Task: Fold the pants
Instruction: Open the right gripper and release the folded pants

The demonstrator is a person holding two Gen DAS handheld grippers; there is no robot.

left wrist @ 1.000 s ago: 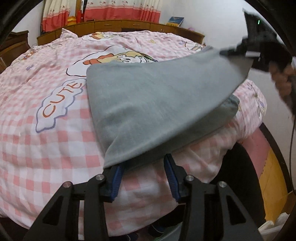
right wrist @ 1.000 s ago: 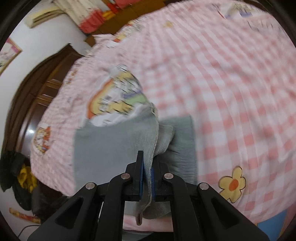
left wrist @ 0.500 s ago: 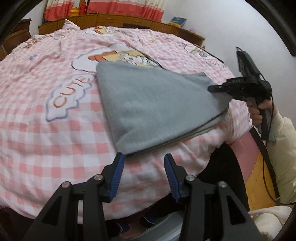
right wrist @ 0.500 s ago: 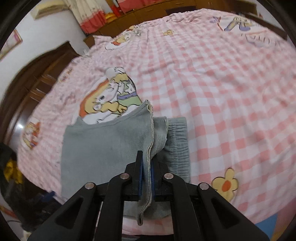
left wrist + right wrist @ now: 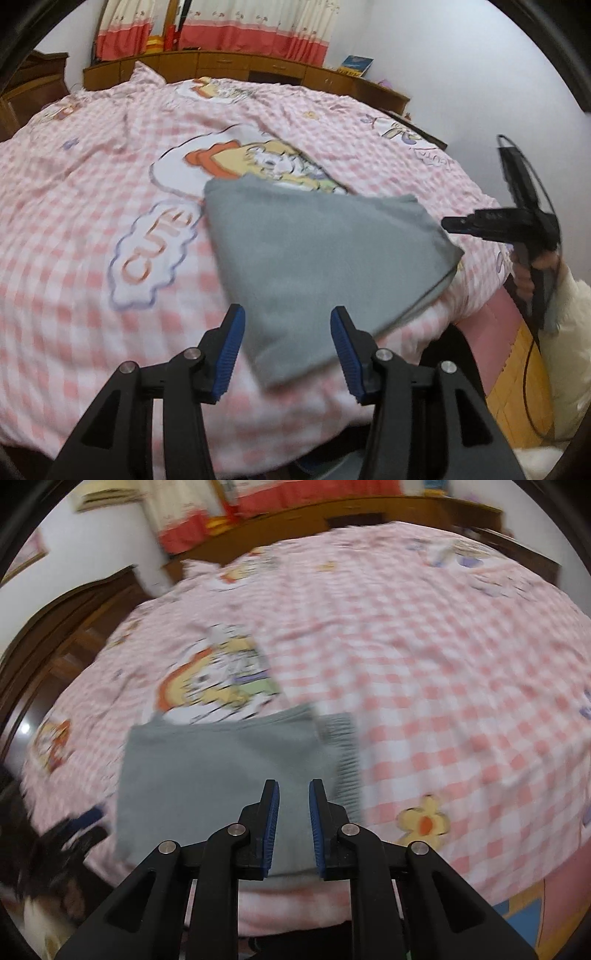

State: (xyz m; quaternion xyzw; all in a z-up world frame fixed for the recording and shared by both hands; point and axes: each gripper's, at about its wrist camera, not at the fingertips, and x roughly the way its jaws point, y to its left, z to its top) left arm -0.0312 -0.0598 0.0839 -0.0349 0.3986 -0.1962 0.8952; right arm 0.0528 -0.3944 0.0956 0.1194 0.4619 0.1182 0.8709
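Observation:
The grey pants (image 5: 317, 254) lie folded into a flat stack on the pink checked bedcover (image 5: 74, 229), near the bed's near edge. My left gripper (image 5: 286, 343) is open, its blue pads on either side of the stack's near corner, holding nothing. My right gripper (image 5: 293, 819) is open and empty just above the folded pants (image 5: 221, 771); the ribbed waistband (image 5: 343, 753) sticks out at the stack's right side. The right gripper also shows in the left wrist view (image 5: 454, 224), just off the stack's right corner.
A cartoon print with the word CUTE (image 5: 155, 240) lies on the cover left of and behind the pants. A wooden headboard shelf (image 5: 236, 70) and curtains run along the far wall. The bed edge drops to an orange and pink floor mat (image 5: 513, 332) at right.
My right gripper has let go of the pants' top layer and opened; the layer now lies flat on the stack. Both grippers have drawn back and up slightly.

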